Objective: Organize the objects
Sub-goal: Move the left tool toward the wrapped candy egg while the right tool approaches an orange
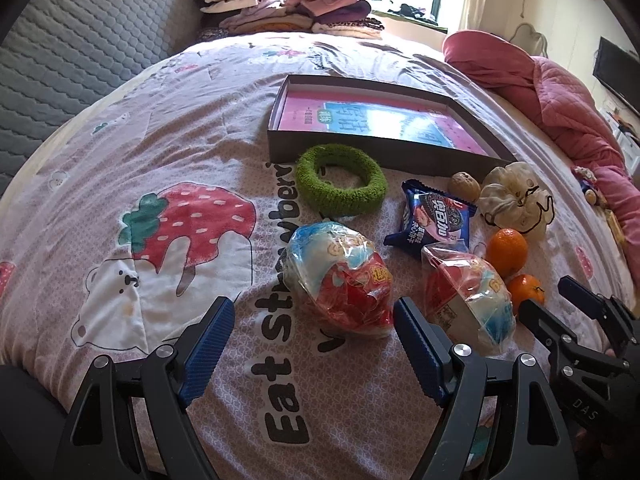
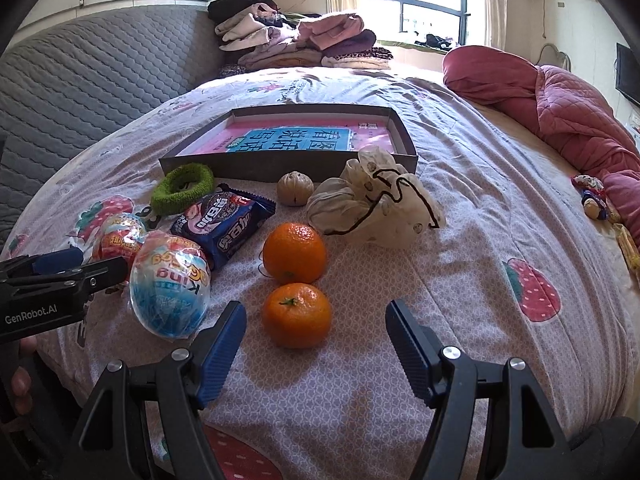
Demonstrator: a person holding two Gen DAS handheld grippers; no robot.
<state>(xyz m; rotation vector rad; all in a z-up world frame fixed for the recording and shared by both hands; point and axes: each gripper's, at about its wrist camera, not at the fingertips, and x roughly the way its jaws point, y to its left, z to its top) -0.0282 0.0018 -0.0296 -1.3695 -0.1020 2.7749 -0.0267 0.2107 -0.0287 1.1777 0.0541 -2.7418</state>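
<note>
Grippers both spread wide over bed (image 2: 480, 208): left gripper (image 1: 314, 320) before wrapped egg (image 1: 340, 276), right gripper (image 2: 316, 322) around near orange (image 2: 297, 315).

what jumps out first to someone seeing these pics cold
Two bright orange mandarins lie one behind the other on the strawberry-print bedspread, just ahead of the open right gripper. Left of them lie two plastic-wrapped egg-shaped toys, with the shallow dark cardboard box behind.

Bare quilt (image 2: 500, 208) right of pouch (image 2: 376, 204)
</note>
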